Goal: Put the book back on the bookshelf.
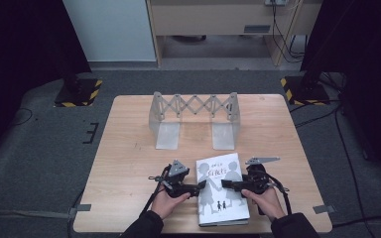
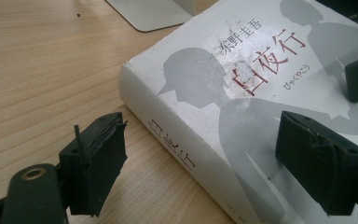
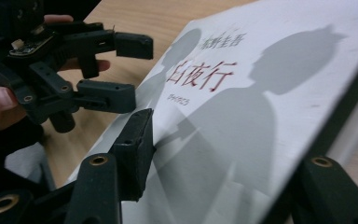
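Down near the front edge of the bench (image 1: 129, 148) lies a white book (image 1: 222, 191), flat, cover up, with grey silhouettes and red title characters on it. Behind it, well apart, stands a metal rack (image 1: 194, 119) with 2 flat feet and a scissor-lattice top.

At the book's left edge sits the left gripper (image 1: 198, 187); at its right edge, the right gripper (image 1: 227, 186). Their tips point at each other across the cover, close together but apart.

From the left gripper view, the left gripper (image 2: 214, 154) straddles the book's (image 2: 242, 93) spine edge — 1 jaw hangs over bare wood beside the spine, the other over the cover. Neither pad presses on it, so the jaws are released.

From the right gripper view, the right gripper (image 3: 242, 172) has the book (image 3: 261, 93) between its jaws: the near jaw lies on or just above the cover, the far one runs along the far edge. Whether the pads clamp it, I cannot tell. The left gripper (image 3: 121, 70) shows beyond, a hand (image 3: 0, 102) behind it.
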{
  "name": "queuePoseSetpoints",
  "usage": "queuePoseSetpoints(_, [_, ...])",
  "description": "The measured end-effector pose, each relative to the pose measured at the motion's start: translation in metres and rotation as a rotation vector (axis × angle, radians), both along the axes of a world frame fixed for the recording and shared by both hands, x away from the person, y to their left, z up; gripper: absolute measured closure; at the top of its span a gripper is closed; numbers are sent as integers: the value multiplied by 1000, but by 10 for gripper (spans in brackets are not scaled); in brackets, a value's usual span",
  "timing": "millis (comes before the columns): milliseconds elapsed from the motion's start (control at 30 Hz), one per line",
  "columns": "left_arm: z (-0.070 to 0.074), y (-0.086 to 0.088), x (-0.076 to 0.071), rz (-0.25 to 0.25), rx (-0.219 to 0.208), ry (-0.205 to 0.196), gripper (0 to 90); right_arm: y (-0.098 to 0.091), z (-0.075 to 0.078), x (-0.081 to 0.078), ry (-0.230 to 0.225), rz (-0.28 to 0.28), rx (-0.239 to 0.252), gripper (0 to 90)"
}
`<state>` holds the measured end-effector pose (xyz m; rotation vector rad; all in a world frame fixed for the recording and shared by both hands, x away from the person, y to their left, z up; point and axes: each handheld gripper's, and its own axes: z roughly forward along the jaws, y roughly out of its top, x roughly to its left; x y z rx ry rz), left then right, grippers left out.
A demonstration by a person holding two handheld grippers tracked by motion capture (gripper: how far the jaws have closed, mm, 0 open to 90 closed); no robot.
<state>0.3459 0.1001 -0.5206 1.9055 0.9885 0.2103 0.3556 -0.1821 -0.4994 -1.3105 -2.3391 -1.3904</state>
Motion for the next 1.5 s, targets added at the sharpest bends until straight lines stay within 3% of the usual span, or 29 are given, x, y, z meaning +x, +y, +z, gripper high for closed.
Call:
queuePoseSetpoints(167, [0,0,0,0,-9,-2,152,-5,0,4,38,-11,72,577])
queuePoseSetpoints(400, [2,1,0,7,-38,-17,172,-7,4,7,89,-26,113,666])
queuePoseSetpoints(767, [5,0,0,-18,-94,-9,169,-8,16,9,115,-51,194,793])
queuePoseSetpoints(933, [4,-2,-1,-36,-118,-2,161,-9,22,7,65,-52,194,799])
queuePoseSetpoints(1133, [7,0,0,-49,-214,-1,117,-13,33,2,-79,-23,226,816])
queuePoseSetpoints(1200, [6,-1,0,-72,-205,-9,79,-13,37,-1,-120,-24,242,821])
queuePoseSetpoints(1300, [3,-5,-1,-91,-202,-2,44,-15,39,-1,-146,-33,257,828])
queuePoseSetpoints(1500, [-10,-6,3,-117,-298,78,0,-18,38,-1,-149,-22,281,835])
